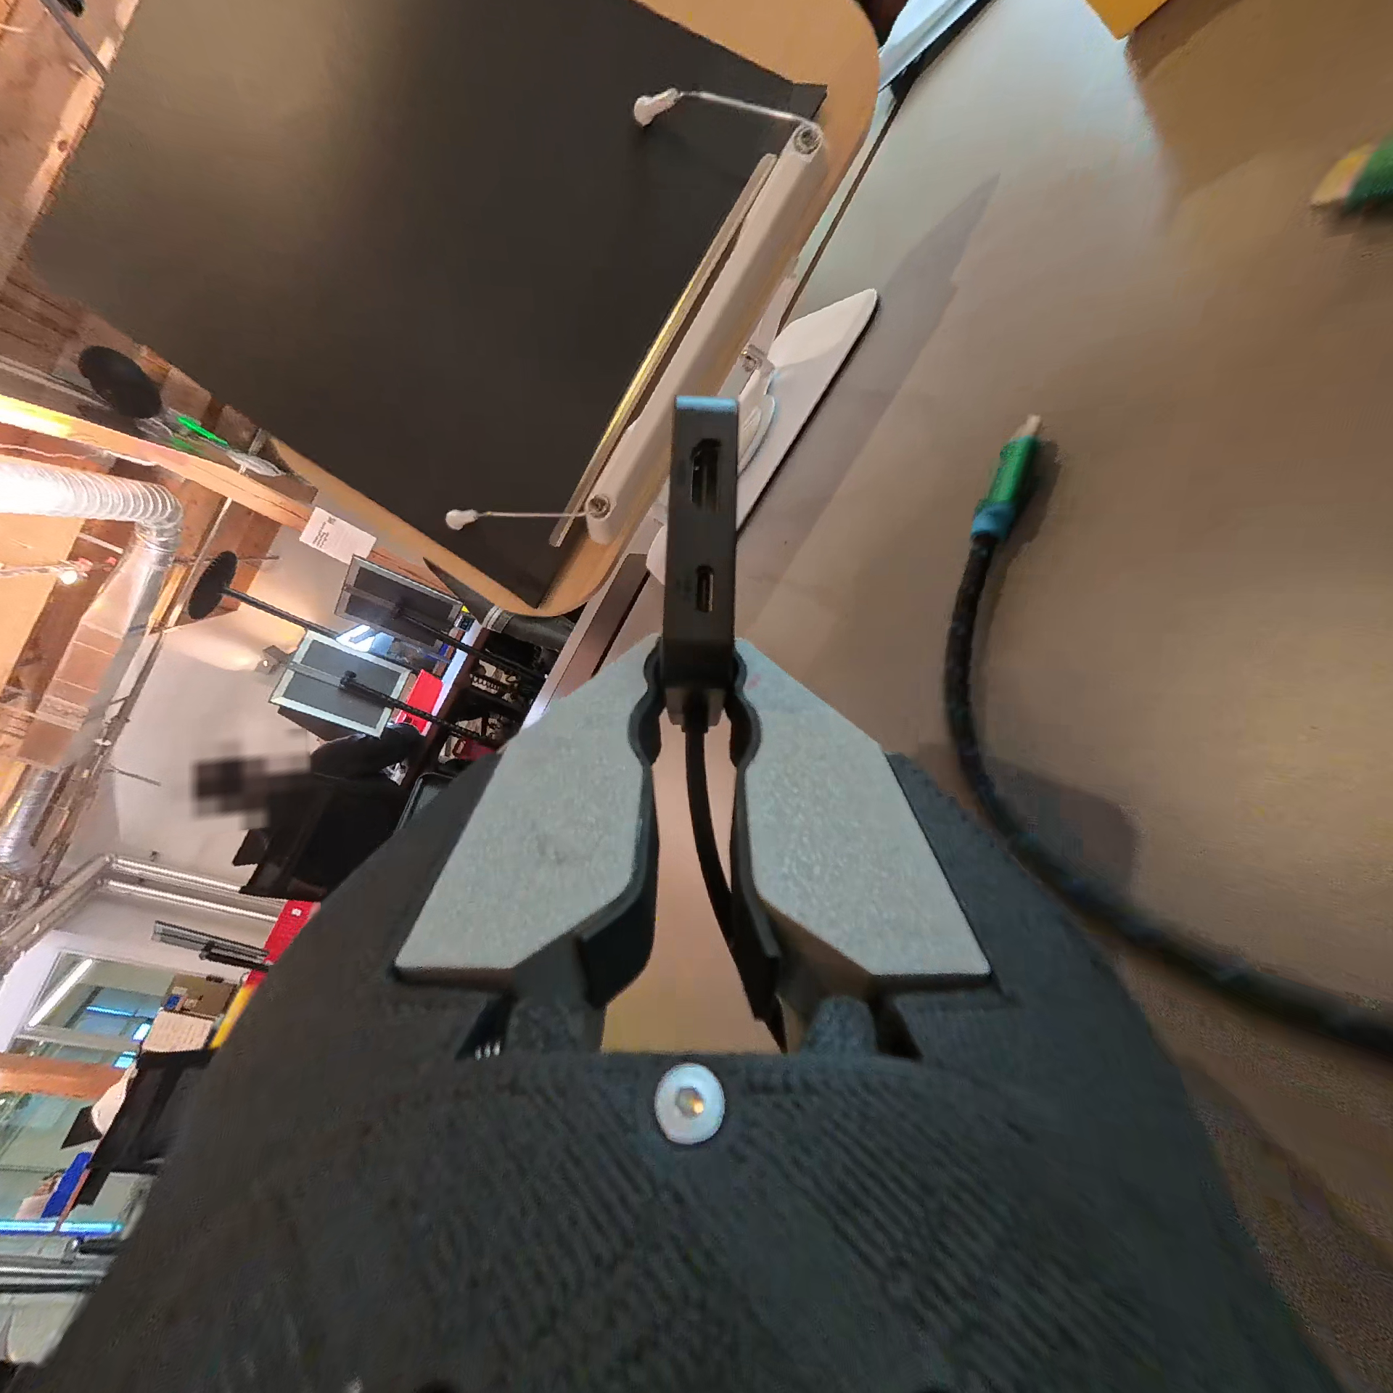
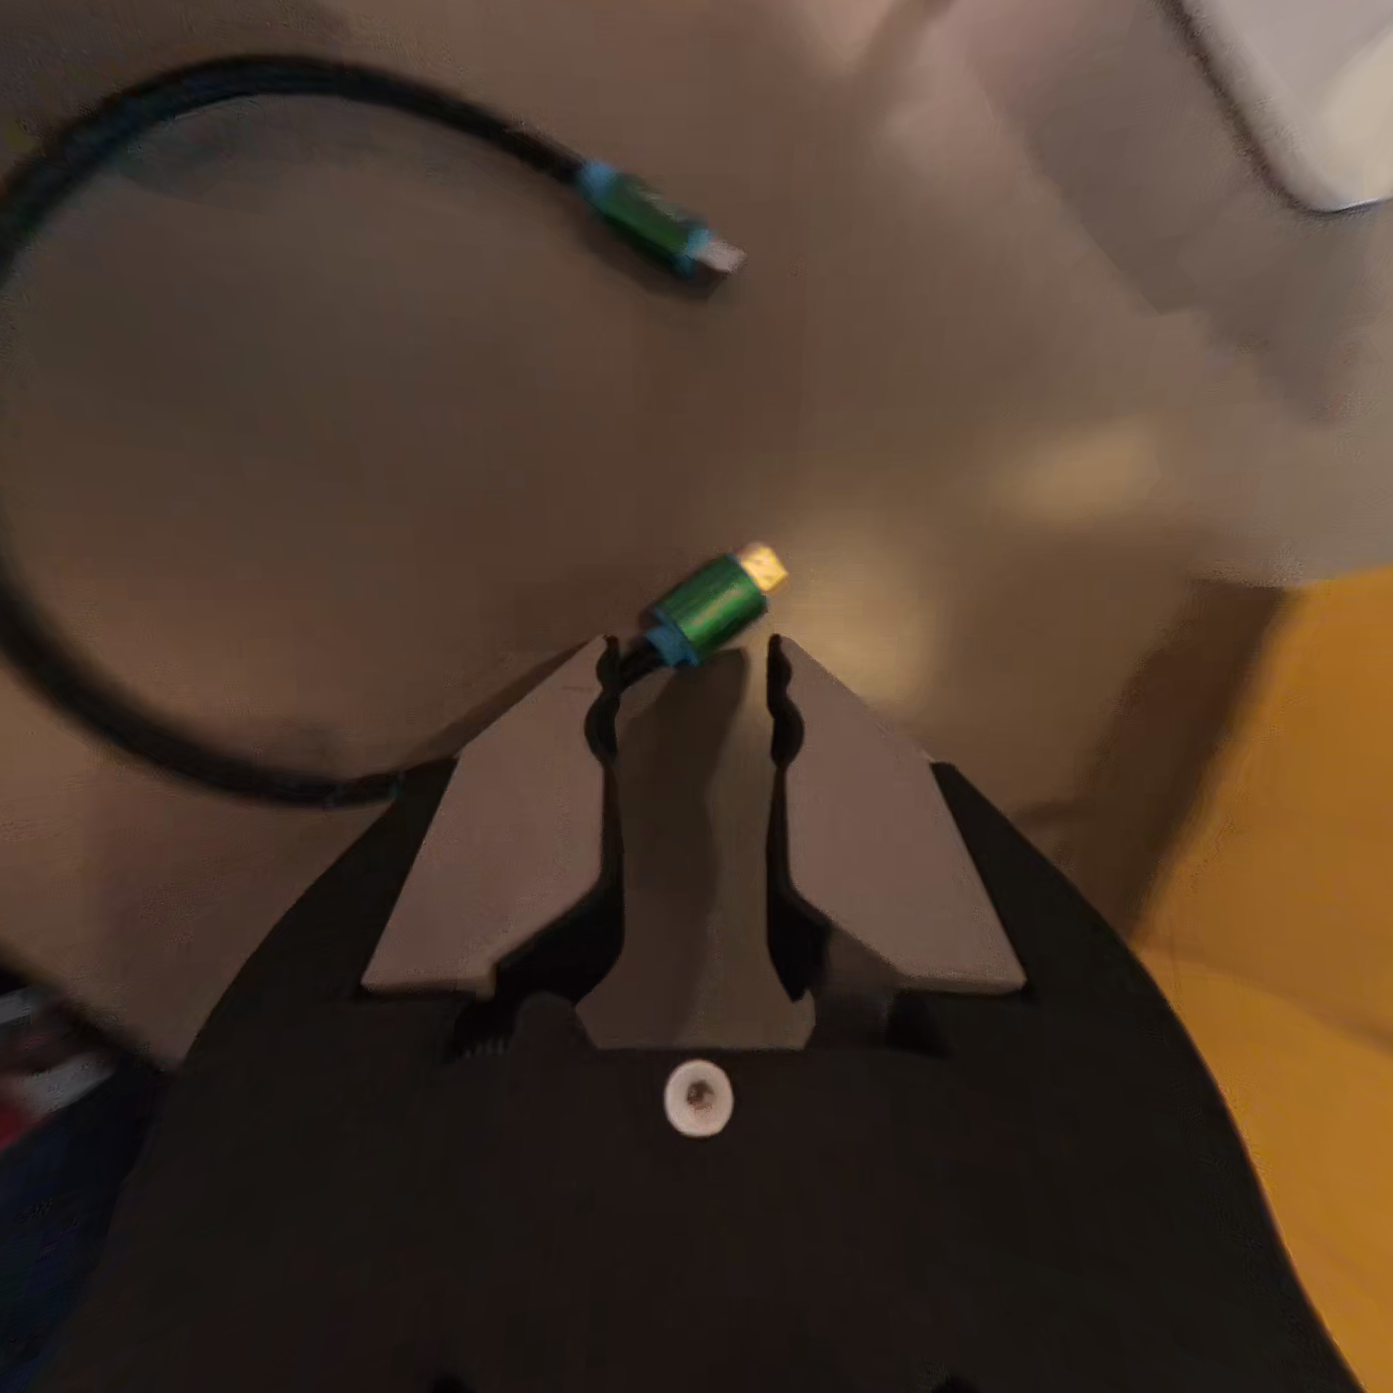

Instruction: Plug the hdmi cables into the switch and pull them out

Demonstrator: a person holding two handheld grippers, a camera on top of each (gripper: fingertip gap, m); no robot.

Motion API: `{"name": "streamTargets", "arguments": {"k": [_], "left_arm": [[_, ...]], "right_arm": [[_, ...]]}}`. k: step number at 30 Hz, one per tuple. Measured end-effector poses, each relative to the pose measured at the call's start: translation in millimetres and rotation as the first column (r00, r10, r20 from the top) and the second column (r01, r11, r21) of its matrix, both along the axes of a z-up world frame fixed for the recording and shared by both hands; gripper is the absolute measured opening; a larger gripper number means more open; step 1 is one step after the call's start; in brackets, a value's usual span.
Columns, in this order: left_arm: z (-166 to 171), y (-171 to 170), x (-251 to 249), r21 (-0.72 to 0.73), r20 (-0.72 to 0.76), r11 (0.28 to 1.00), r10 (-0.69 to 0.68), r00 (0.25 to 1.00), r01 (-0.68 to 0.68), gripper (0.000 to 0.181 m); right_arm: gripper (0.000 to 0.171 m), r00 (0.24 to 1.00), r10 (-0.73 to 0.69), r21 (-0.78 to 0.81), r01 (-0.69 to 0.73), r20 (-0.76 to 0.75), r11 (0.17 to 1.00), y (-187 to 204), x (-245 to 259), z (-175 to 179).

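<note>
Over a brown worktop, the left gripper pinches the switch upright while the right gripper, spread, seemingly nears a green plug; next, clamp it and align it to the port.

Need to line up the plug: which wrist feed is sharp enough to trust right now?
Left wrist view: switch sharp in the left gripper, edges smeared. Right wrist view: blurred throughout, glare on the gold tip of the green plug by the right gripper.

Premises: open workshop or lab-type workspace. Exposed silver ventilation duct overhead, timber beams, wall-mounted screens, storage clutter at far end. Monitor on white stand on brown table.
</note>
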State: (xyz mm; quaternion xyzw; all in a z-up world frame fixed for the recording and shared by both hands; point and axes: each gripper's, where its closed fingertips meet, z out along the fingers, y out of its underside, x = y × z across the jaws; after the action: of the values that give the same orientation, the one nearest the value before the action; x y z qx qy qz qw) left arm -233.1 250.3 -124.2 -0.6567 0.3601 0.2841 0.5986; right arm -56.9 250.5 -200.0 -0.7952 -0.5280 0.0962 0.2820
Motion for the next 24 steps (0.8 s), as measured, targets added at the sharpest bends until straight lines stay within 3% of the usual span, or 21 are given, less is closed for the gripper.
{"name": "streamTargets", "arguments": {"k": [2, 6, 10, 13, 16, 20, 24], "left_arm": [[1, 1, -4, 0.001, 0.015, 1.000, 0.015, 1.000, -0.015, 0.012], [2, 3, -5, 0.009, 0.000, 1.000, 0.024, 1.000, -0.024, 0.012], [1, 4, -2, 0.013, -0.038, 1.000, 0.028, 0.999, -0.028, 0.012], [-1, 6, -2, 0.013, -0.078, 0.999, 0.041, 0.996, -0.040, 0.011], [-2, 6, -3, 0.026, -0.127, 0.998, 0.058, 0.990, -0.056, 0.011], [0, 7, -6, 0.054, -0.176, 0.996, 0.084, 0.981, -0.076, 0.011], [-1, 15, -1, 0.096, -0.283, 0.992, 0.104, 0.953, -0.080, 0.011]], "right_arm": [[0.036, 0.996, -0.069, 0.133, 0.061, 0.060, 0.989, 36, 20, 19], [0.053, 0.991, -0.123, 0.020, 0.124, -0.049, 0.992, 39, 28, 39], [0.058, 0.966, -0.231, -0.018, 0.231, -0.112, 0.973, 50, 40, 23], [0.060, 0.955, -0.276, 0.041, 0.282, -0.109, 0.959, 76, 41, 14], [0.052, 0.957, -0.276, 0.025, 0.279, -0.084, 0.960, 91, 32, 3], [0.019, 0.958, -0.237, -0.062, 0.230, -0.160, 0.971, 97, 18, -5], [0.018, 0.966, -0.090, -0.004, 0.092, -0.241, 0.996, 90, 0, -2]]}}
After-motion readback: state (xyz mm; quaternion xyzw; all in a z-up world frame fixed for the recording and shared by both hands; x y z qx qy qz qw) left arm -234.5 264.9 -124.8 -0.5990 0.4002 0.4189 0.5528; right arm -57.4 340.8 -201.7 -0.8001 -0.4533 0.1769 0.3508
